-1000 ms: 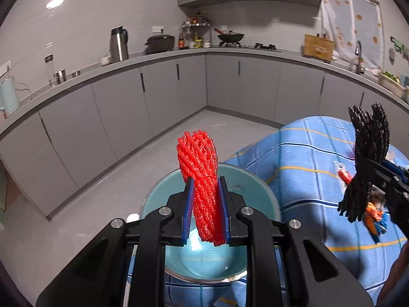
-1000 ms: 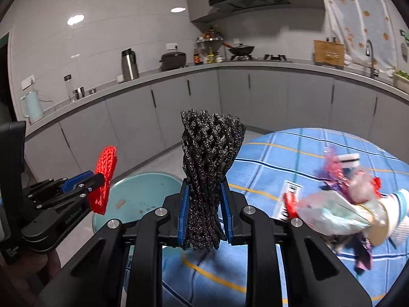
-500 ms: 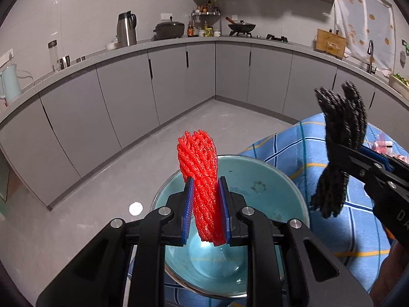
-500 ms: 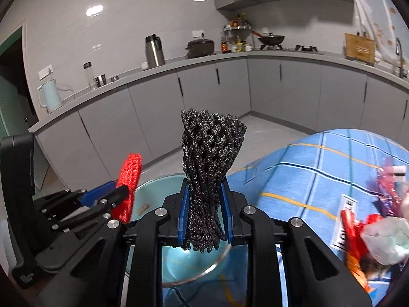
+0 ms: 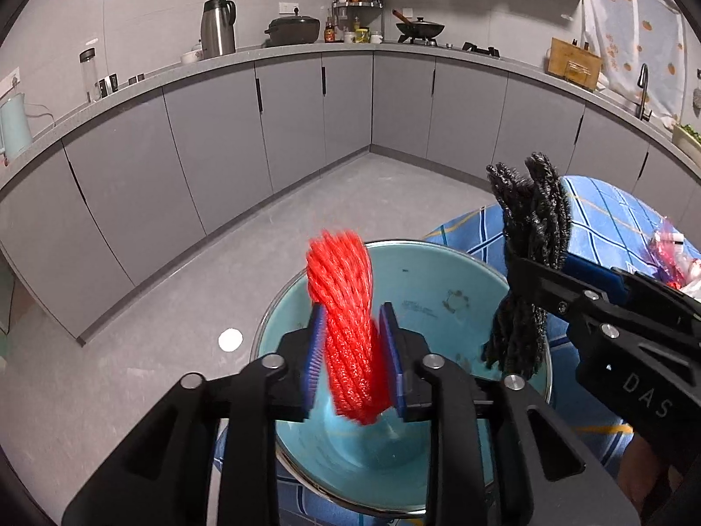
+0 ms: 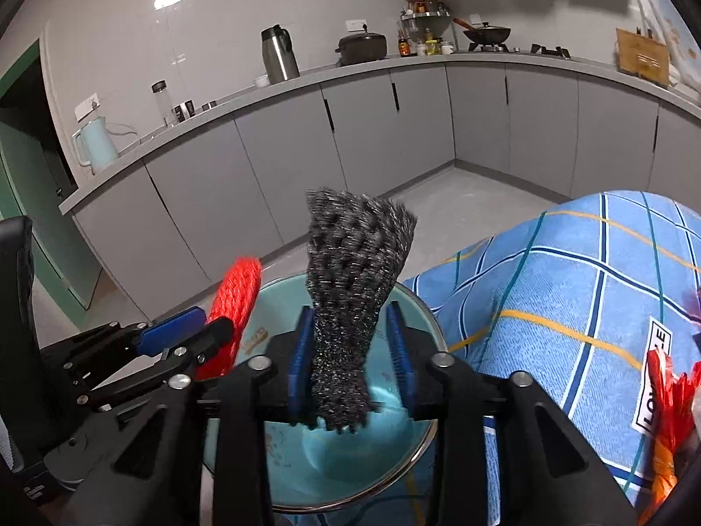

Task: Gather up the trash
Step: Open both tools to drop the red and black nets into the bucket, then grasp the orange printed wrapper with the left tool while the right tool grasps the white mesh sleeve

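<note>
My left gripper point(image 5: 352, 357) stands above a teal bowl point(image 5: 433, 276) with its jaws spread. A red mesh net point(image 5: 346, 307) hangs between them, blurred and touching neither pad clearly. My right gripper point(image 6: 350, 359) is also above the bowl point(image 6: 280, 307), its jaws apart around a black mesh net point(image 6: 350, 276) that looks loose and blurred. The right gripper with the black net point(image 5: 525, 241) shows at the right of the left wrist view. The left gripper with the red net point(image 6: 234, 307) shows at the left of the right wrist view.
The bowl stands at the edge of a table with a blue checked cloth point(image 6: 569, 289). More wrappers and trash point(image 6: 670, 399) lie on the cloth to the right. Grey kitchen cabinets point(image 5: 219, 140) and a grey floor point(image 5: 131, 350) lie beyond.
Both grippers have moved over the bowl. Both pairs of jaws have spread, and the red and black nets have come loose and are blurred.
</note>
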Available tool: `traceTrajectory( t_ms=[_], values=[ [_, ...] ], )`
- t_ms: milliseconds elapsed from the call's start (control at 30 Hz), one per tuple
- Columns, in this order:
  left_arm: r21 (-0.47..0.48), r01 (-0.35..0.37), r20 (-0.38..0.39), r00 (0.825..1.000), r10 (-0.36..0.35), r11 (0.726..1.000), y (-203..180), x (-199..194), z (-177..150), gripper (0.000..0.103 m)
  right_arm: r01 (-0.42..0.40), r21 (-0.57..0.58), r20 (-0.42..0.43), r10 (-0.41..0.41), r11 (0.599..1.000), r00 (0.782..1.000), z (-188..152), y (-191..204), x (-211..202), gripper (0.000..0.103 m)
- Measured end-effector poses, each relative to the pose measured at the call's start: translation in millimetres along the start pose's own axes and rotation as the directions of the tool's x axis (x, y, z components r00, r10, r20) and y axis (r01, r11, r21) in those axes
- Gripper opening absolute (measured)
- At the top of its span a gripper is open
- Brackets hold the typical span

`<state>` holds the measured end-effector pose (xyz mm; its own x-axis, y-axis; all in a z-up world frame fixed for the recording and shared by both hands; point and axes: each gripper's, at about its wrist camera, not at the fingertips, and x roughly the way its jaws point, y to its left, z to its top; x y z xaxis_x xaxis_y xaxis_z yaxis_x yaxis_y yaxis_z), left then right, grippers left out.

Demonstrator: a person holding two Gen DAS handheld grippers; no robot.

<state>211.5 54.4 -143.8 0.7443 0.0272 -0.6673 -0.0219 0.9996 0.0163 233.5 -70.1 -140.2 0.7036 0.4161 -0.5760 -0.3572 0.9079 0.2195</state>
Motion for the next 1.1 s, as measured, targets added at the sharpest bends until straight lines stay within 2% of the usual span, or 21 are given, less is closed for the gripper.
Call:
traceTrajectory(
  t_ms=[100,267,333,467,533,800,900,1100],
  values=[
    [0.001,-0.017,0.001,1.0,0.017,1.0,0.4,-0.3,-2.6,0.05,-0.014,0.019,0.001,0.014,1.0,1.0,-0.3,-4.0,-1.0,0.047],
    [-0.002,-0.055,0.006,0.998,0.055,0.998,5.8,-3.8,-4.1,0.053,-0.003,0.016,0.015,0.003,1.0,1.0,-0.4,-6.9,-11.1,0.047],
    [-0.007,-0.073,0.017,0.997,0.073,0.997,8.0,-8.5,-3.6,0.062,0.023,0.016,0.022,-0.023,1.0,0.999,-1.7,-11.1,-20.7,0.05],
    [-0.001,-0.071,0.035,0.997,0.071,0.997,2.1,-20.5,-3.9,0.068,0.066,0.01,0.04,-0.067,0.998,0.997,-8.8,-18.8,-42.1,0.058],
    [0.006,-0.056,0.041,0.998,0.056,0.998,-4.3,-25.2,-3.8,0.075,0.095,0.011,0.049,-0.096,0.995,0.994,-14.2,-23.5,-56.0,0.06],
    [0.079,0.01,0.062,0.998,-0.015,0.997,-49.8,-40.5,-2.4,0.078,0.203,0.027,0.102,-0.205,0.979,0.973,-33.4,-45.7,-109.3,0.066],
    [0.107,0.032,0.071,0.997,-0.04,0.994,-68.7,-46.0,-1.5,0.082,0.252,0.04,0.126,-0.255,0.967,0.959,-41.0,-58.7,-130.7,0.068],
    [0.176,0.083,0.076,0.992,-0.098,0.981,-110.7,-51.1,-1.8,0.083,0.349,0.097,0.137,-0.36,0.932,0.923,-56.6,-92.8,-166.9,0.068]
  ],
)
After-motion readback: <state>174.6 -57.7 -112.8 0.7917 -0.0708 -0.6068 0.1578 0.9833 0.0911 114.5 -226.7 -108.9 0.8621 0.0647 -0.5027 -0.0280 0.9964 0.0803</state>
